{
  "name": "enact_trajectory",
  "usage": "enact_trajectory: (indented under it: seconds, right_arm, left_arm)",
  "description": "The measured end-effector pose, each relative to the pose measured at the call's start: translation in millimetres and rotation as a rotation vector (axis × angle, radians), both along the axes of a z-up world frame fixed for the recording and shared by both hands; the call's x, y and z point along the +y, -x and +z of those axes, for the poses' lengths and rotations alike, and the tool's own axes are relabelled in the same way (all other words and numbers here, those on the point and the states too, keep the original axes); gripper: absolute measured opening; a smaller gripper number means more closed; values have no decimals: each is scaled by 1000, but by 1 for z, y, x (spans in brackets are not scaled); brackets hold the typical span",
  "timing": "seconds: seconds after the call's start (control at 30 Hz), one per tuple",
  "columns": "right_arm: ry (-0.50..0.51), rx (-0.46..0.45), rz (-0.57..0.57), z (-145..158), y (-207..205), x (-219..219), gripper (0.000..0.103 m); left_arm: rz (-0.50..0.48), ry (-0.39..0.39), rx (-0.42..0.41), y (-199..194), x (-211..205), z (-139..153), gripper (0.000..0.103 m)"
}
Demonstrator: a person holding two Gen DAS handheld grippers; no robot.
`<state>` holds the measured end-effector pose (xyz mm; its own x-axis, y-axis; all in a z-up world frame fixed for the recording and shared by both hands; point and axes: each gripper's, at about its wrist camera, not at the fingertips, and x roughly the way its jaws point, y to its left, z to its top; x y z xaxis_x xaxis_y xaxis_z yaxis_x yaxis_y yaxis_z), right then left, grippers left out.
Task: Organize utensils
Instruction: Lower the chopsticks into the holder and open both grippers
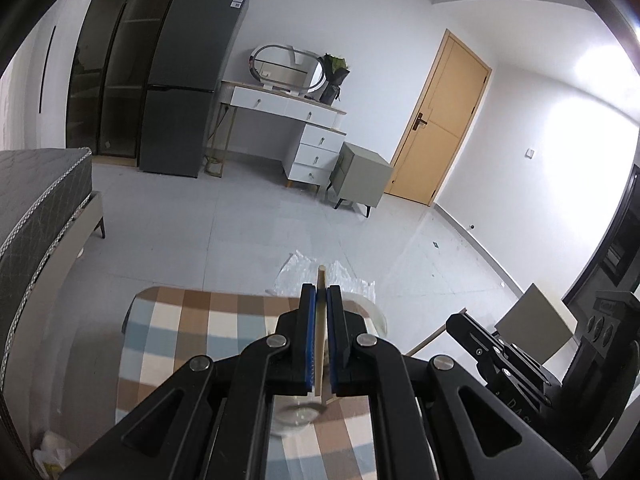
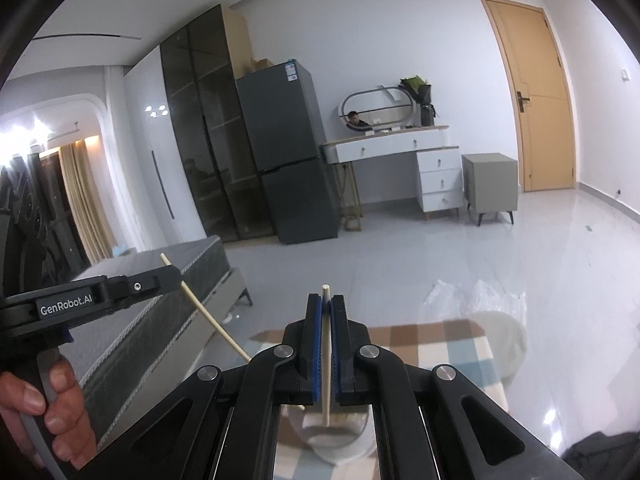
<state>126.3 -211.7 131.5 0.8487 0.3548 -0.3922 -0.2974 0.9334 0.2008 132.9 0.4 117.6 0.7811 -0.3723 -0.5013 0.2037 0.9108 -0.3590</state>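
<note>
Each gripper (image 1: 321,292) (image 2: 326,304) clamps a chopstick (image 1: 320,336) (image 2: 326,360) pointing forward.

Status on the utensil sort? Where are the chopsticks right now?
Done: nothing visibly put away yet.

In hand: the left gripper is shut on one chopstick, and the right gripper is shut on the other chopstick, both held above the checkered tablecloth.

Left: both sticks still need placing. A pale container sits below the right gripper; whether it is the destination I cannot tell.
</note>
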Motion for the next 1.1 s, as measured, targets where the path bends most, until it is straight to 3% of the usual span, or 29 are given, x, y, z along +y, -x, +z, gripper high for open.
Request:
enact_trajectory:
  seconds: [0.3,0.63,1.1]
  right_arm:
    - [-15,-4,-4,-11,-34,3,3]
    - [-20,49,3,-39,-56,4,3]
    - [-20,149,23,-71,-50,3,4]
  left_arm:
    - [10,6,13,-33,8,-17,1]
    - [0,-10,76,-53,1,-44,1]
    - [-54,-97,159,-63,-18,-65,1]
